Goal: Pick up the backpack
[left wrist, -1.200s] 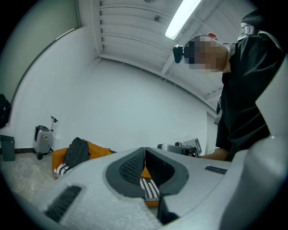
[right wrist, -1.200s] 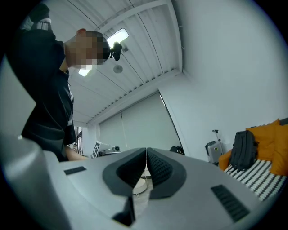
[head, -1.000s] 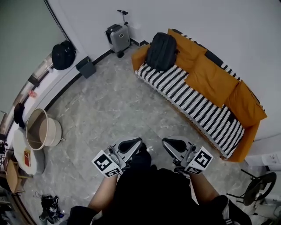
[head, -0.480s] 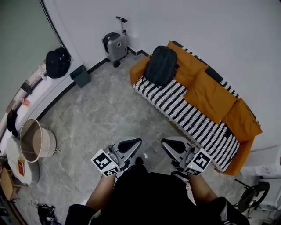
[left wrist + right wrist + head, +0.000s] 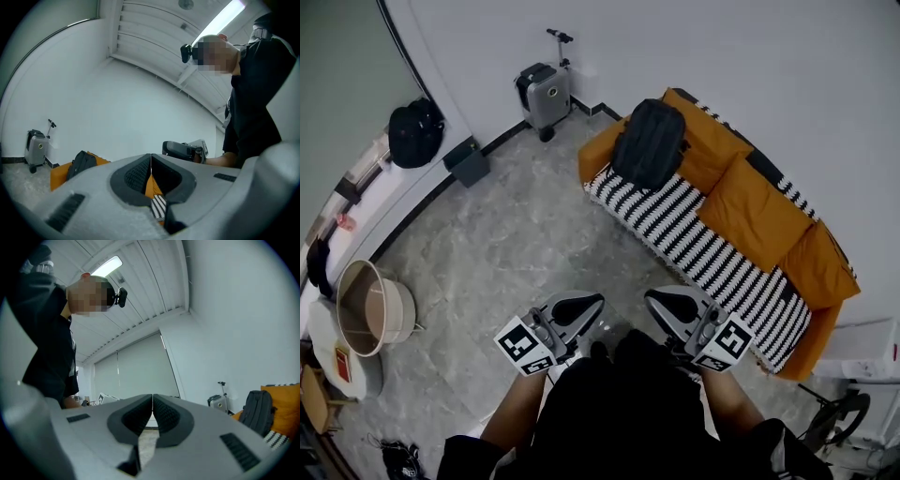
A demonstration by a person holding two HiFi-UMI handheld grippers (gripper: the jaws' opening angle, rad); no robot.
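My left gripper [image 5: 579, 306] and right gripper [image 5: 667, 304] are both pinched closed and empty. The backpack [image 5: 649, 142] leans upright at the sofa's [image 5: 712, 246] far end, well apart from them. Its straps seem hidden behind it, so jaws opened late could just topple it.

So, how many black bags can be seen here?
2: a backpack on the sofa, a bag on the left ledge. A dark thing beyond is unclear.

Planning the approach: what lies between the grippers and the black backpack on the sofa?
In the head view, only bare grey marble floor, then the striped sofa seat, lies between the left gripper, right gripper and black backpack.
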